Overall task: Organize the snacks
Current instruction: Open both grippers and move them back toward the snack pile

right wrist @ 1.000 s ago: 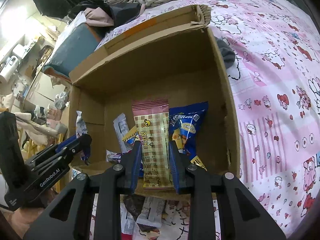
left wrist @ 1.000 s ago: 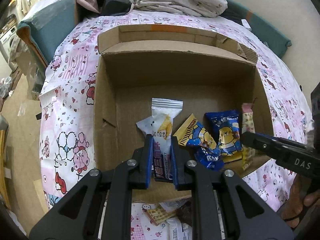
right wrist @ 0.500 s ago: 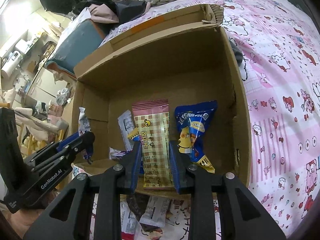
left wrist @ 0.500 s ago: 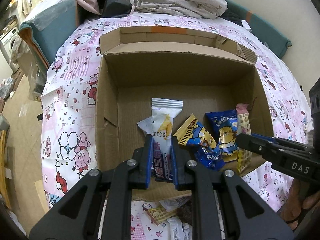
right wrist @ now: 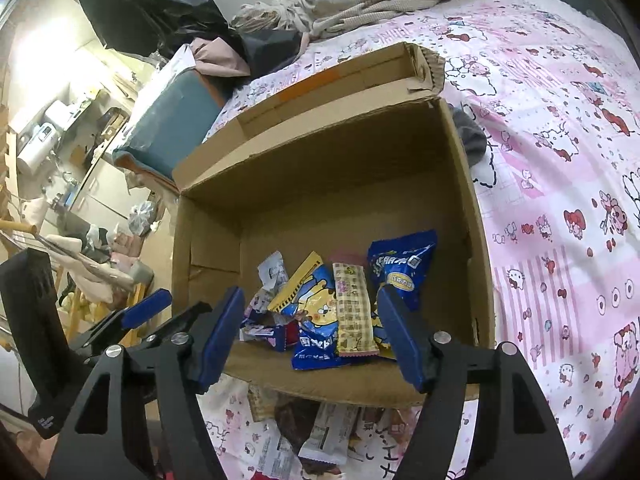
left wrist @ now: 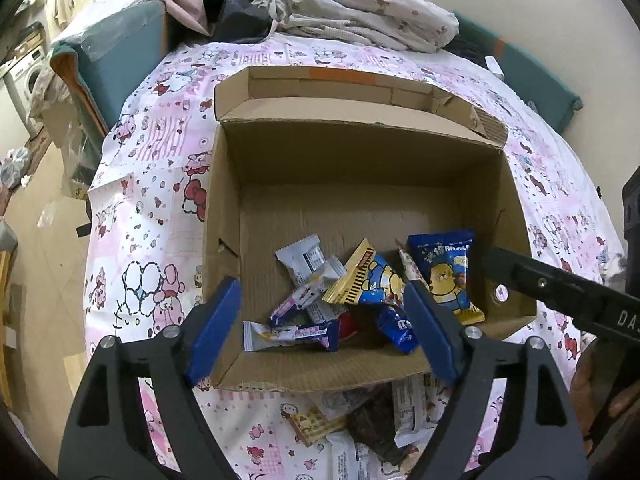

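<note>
- Two grippers hang over the cardboard box (left wrist: 224, 208), jaws opening, gripping nothing: left gripper (left wrist: 320, 328), right gripper (right wrist: 310, 334).
- Several snack packets (left wrist: 360, 292) lie loose inside.

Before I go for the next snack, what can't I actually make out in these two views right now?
- Loose snack wrappers on the bedspread, left wrist view: partly hidden behind the cardboard box front wall and the left hand-held gripper; no telling how many.
- Same pile, right wrist view: cut off by the bottom edge and the right hand-held gripper.
- Snacks low in the box heap: overlapped, labels unreadable.
- Person's hand: mostly out of frame.
</note>
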{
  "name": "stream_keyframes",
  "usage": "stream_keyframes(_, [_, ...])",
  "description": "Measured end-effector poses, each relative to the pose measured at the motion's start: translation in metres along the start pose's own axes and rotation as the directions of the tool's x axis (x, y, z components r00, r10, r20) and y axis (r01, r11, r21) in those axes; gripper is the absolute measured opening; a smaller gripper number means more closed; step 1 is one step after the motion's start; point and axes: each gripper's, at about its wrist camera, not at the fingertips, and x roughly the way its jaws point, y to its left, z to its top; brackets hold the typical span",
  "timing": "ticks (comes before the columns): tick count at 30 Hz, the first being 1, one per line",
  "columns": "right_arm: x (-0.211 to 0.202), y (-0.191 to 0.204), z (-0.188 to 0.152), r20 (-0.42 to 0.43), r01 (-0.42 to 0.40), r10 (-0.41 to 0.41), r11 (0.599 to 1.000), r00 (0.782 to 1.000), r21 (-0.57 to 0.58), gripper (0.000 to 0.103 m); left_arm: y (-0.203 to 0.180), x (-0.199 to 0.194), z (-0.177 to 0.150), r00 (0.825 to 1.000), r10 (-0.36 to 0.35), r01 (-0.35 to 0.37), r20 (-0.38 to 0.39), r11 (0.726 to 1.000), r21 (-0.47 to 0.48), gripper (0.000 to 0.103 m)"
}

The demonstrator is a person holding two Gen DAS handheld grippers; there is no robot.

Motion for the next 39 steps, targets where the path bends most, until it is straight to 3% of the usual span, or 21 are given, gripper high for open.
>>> stream_keyframes(8, [-0.002, 0.013, 0.000, 0.005, -0.022, 0.023, 0.999, 1.000, -0.024, 0.072, 0.015, -0.022, -0.008, 0.999, 0.012, -0.011, 0.052, 1.000, -0.022, 0.081])
stream_keyframes(20, [-0.027, 0.019, -0.021, 0.008, -0.010, 0.010, 0.999, 1.000, -0.033, 0.072, 0.021, -0.042, -0.022, 0.998, 0.020, -0.017, 0.062, 0.999, -0.042, 0.081])
stream_keyframes(26, [-0.040, 0.016, -0.034, 0.009, 0.004, -0.004, 1.000, 1.000, -0.018, 0.072, 0.021, -0.052, -0.035, 0.998, 0.028, -0.026, 0.058, 0.999, -0.030, 0.081])
stream_keyframes(39, [-0.058, -0.008, -0.074, -0.026, 0.033, -0.032, 0.997, 0.999, 0.063, 0.072, 0.034, -0.060, -0.065, 1.000, 0.018, -0.019, -0.007, 0.994, -0.106, 0.081])
